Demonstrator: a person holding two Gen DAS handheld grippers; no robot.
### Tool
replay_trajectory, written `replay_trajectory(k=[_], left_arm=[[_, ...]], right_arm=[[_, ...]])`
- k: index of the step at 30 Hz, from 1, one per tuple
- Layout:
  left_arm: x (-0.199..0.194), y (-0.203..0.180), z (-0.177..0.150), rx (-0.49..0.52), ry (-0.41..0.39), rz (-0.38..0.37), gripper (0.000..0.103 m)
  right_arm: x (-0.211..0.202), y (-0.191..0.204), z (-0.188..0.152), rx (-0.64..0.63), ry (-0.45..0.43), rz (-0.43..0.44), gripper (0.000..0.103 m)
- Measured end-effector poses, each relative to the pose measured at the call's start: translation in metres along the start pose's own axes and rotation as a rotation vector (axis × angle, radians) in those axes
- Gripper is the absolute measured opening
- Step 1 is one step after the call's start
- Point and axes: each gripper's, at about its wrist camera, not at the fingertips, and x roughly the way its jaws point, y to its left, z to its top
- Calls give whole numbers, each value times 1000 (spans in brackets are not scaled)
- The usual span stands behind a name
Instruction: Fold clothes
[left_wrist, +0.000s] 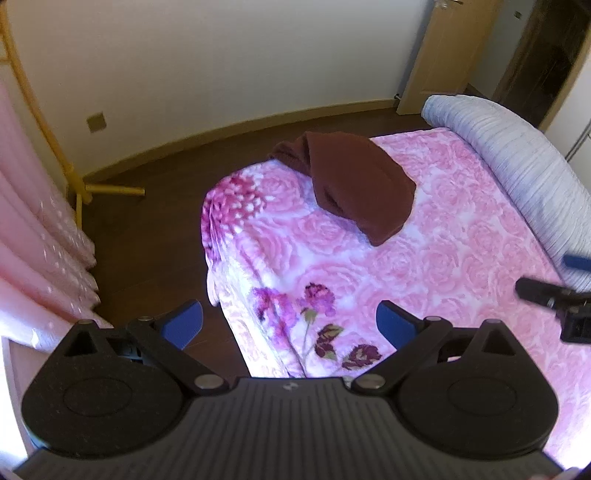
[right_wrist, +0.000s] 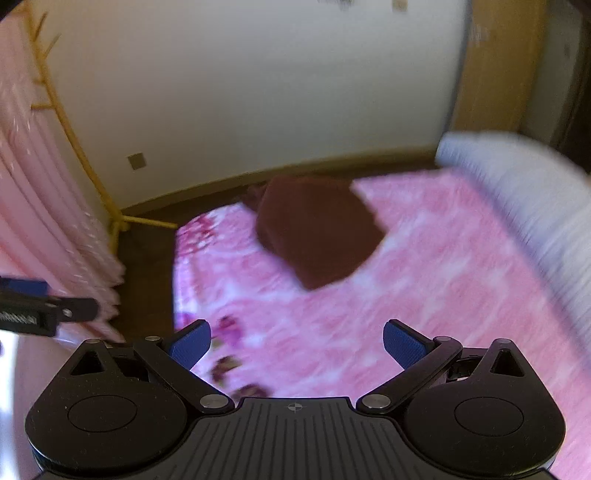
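Brown folded garment (left_wrist: 354, 184) lies on the pink floral blanket (left_wrist: 461, 240), beside a grey rolled quilt (left_wrist: 517, 158).

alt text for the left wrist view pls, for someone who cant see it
A folded brown garment lies near the far corner of a bed covered by a pink rose-print blanket. The left gripper is open and empty in the foreground, the right gripper at the right edge. A grey rolled quilt lies alongside.

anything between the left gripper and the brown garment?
No object. Between the left gripper, jaws open, and the brown garment there is only bare pink floral blanket. The left wrist view shows it sharply; the right wrist view is blurred.
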Motion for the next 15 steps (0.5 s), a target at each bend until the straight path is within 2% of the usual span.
replay_trajectory(k=[2,3,5,11,15], left_arm=[[-3,-7,2,34,-30,24,99],[-5,-10,3,46,-42,35,99],[-8,-15,5,63,-61,58,99],[-13,-28,7,60,-79,98,99],[-14,-35,4,59,-71,115,99]], right_arm=[[-7,3,-2,-87,-48,-82,102],[-9,3,-2,-114,-59,-95,102],[-11,-4,-4,-125,-67,-72,102],[-10,-33,-7,-39,-42,18,102],[-15,-39,-6,-60,-45,42,102]])
